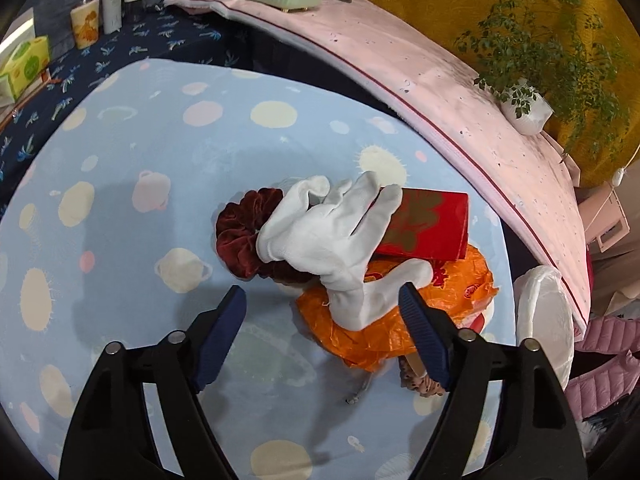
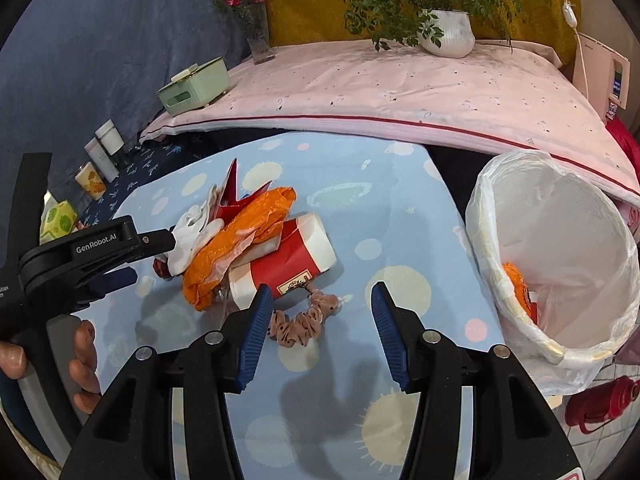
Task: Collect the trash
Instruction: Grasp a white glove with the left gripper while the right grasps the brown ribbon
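Observation:
On the pale blue planet-print cloth lies a heap of trash: a white glove over a dark red scrunchie, a red envelope and a crumpled orange plastic bag. My left gripper hangs open just above the glove's thumb, touching nothing. The right wrist view shows the same heap with a red-and-white paper cup lying on its side and a pink dotted scrunchie. My right gripper is open over that scrunchie. The left gripper shows at the heap's left side.
A bin with a white liner stands off the cloth's right edge, orange trash inside. Behind are a pink-covered surface, a potted plant and a green box. Cups and bottles line the left. A red flask stands on the floor.

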The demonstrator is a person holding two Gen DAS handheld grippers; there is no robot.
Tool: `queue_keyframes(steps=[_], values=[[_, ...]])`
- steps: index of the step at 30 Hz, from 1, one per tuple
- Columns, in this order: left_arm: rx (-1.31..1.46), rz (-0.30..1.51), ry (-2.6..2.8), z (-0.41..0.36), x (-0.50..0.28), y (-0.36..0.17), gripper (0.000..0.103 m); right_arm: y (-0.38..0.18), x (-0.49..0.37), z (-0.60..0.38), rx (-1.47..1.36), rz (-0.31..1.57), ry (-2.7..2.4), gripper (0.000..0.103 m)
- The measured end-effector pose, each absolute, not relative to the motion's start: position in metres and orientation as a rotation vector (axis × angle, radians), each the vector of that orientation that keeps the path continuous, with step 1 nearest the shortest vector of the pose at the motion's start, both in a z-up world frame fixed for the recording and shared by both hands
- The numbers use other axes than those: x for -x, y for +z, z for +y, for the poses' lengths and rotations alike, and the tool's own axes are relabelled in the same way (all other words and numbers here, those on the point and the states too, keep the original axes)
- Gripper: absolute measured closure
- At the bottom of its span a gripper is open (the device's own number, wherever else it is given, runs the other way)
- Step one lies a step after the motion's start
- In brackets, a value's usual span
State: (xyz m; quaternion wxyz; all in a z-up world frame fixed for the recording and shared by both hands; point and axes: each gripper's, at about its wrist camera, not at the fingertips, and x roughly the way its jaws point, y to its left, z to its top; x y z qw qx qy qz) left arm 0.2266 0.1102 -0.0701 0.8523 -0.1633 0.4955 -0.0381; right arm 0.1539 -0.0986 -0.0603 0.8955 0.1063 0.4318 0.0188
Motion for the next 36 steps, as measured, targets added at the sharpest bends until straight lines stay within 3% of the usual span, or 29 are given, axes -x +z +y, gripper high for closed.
queue_keyframes(steps=[6, 14, 19, 21, 22, 36], values=[[0.4, 1.07, -0.1, 0.115, -0.24, -0.08, 0.045, -0.079, -0.166, -0.088, -0.211, 0.934, 0.039, 0.053], [0.353, 1.083, -0.127, 0.113, -0.248, -0.085, 0.09, -0.105, -0.181, -0.082, -0.216, 0.992, 0.033, 0.055], [0.336, 1.066, -0.132, 0.116, -0.242, -0.083, 0.094, -0.117, -0.182, -0.077, -0.207, 1.015, 0.04, 0.073], [0.334, 1.058, -0.133, 0.117, -0.24, -0.081, 0.095, -0.118, -0.182, -0.075, -0.204, 1.022, 0.053, 0.088], [0.335, 1.054, -0.134, 0.118, -0.238, -0.079, 0.095, -0.117, -0.181, -0.075, -0.203, 1.022, 0.055, 0.09], [0.296, 0.924, -0.196, 0.095, -0.208, -0.012, 0.095, -0.018, -0.152, -0.102, -0.228, 0.782, 0.043, 0.094]])
